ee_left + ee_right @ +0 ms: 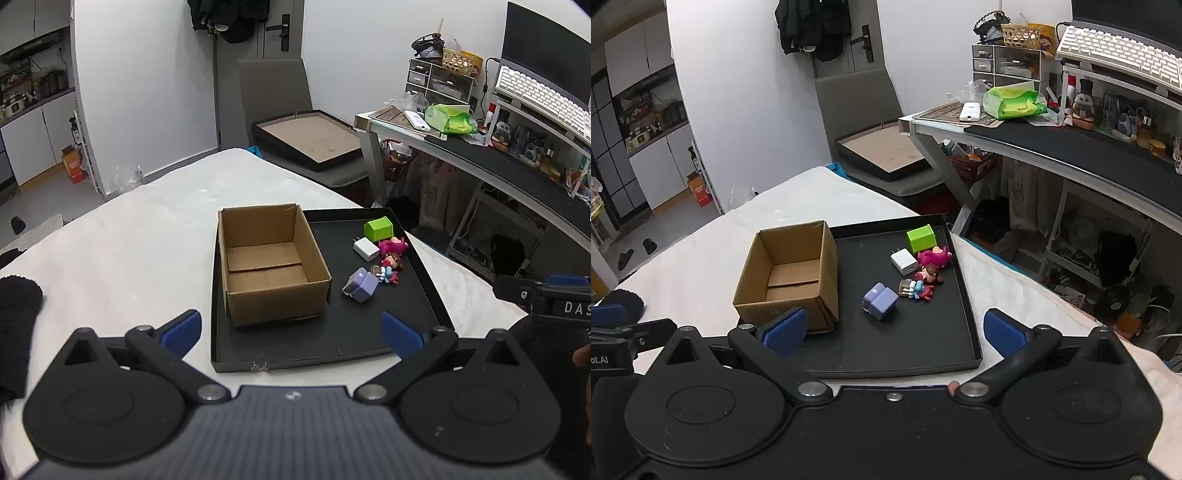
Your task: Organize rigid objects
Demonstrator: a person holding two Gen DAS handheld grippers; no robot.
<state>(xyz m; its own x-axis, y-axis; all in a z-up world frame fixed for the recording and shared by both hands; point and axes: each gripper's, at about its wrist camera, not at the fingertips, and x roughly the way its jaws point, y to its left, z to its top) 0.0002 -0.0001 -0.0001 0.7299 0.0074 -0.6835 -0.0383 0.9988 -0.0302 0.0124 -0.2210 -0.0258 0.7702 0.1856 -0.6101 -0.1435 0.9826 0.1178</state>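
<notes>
A black tray (332, 343) (923, 350) lies on the white-covered table. An empty open cardboard box (269, 266) (790, 277) stands on its left part. On its right part lie a green cube (377, 229) (921, 237), a white charger (366, 249) (904, 261), a pink toy (393, 245) (934, 257), small figurines (389, 267) (923, 282) and a purple charger (360, 285) (880, 301). My left gripper (291, 332) is open and empty, before the tray's near edge. My right gripper (895, 330) is open and empty, over the tray's near part.
A grey chair (280, 92) holding a shallow black box lid (310, 138) stands behind the table. A cluttered desk (480, 147) with keyboard and green packet (1012, 101) is at the right. A black cloth (14, 325) lies at the table's left.
</notes>
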